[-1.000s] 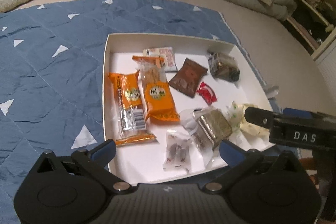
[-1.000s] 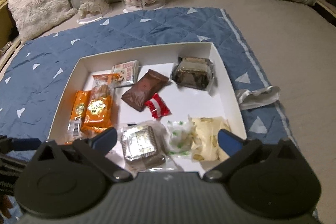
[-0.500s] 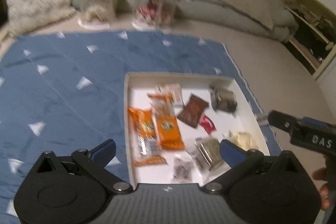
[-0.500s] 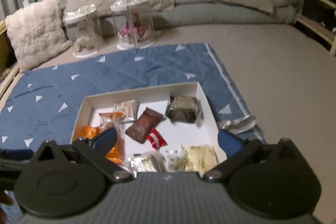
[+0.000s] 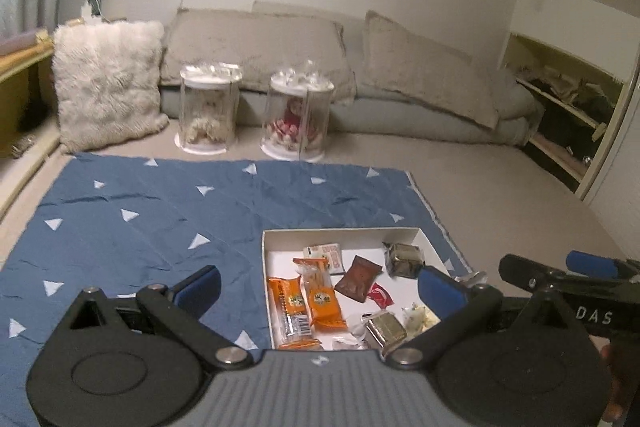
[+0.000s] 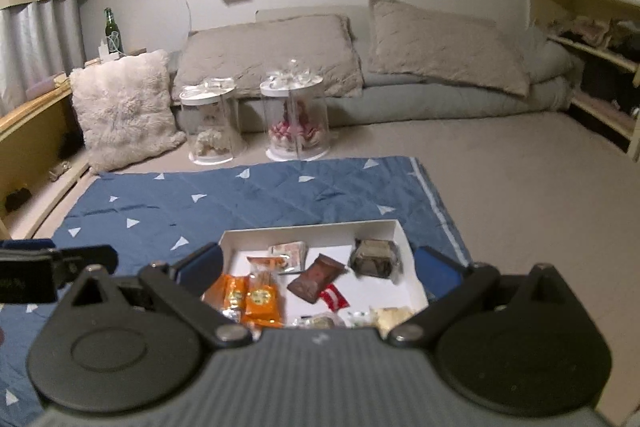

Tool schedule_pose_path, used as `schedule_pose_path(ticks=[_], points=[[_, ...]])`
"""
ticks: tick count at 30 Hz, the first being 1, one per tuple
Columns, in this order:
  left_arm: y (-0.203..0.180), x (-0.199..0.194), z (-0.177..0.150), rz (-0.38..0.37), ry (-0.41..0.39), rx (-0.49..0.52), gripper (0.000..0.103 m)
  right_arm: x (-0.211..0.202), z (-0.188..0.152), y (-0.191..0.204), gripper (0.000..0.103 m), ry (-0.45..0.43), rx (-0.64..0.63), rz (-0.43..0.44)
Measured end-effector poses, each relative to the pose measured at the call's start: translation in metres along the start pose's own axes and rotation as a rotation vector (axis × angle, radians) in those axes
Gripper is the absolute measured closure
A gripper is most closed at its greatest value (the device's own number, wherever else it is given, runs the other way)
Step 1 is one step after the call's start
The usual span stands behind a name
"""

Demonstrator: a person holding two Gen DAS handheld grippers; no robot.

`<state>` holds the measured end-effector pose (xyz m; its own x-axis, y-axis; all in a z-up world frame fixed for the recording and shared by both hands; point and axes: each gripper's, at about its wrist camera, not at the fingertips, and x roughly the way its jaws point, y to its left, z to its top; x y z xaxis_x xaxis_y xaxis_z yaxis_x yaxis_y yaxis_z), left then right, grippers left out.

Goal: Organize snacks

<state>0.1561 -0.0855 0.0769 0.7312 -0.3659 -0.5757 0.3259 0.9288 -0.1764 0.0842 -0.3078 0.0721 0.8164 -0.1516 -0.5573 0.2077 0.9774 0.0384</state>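
Both the left gripper (image 5: pixel 318 285) and the right gripper (image 6: pixel 318 265) hang released and empty above the white tray (image 6: pixel 308 229) of wrapped snacks (image 5: pixel 322 301), which sits on the blue blanket (image 5: pixel 160 223).

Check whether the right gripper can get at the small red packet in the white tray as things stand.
Probably yes. The right gripper is open and holds nothing, and the red packet lies uncovered in the white tray, beside the brown packet with nothing on top of it.
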Motion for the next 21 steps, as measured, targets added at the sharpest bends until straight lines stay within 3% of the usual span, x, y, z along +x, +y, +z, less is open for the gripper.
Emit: schedule_pose_path(ticks=[3,9,21], points=[[-0.002,-0.018,-0.008,0.004,-0.036,0.018,0.0,-0.018,-0.006,0.003,0.0,-0.013,-0.027,-0.041],[-0.005,-0.047,-0.028,0.045,-0.073,0.035,0.0,-0.047,-0.021,-0.005,0.0,-0.053,-0.03,-0.02],[0.003,-0.071,-0.093,0.144,-0.064,0.032,0.0,-0.077,-0.078,-0.011,0.0,-0.09,-0.045,-0.015]])
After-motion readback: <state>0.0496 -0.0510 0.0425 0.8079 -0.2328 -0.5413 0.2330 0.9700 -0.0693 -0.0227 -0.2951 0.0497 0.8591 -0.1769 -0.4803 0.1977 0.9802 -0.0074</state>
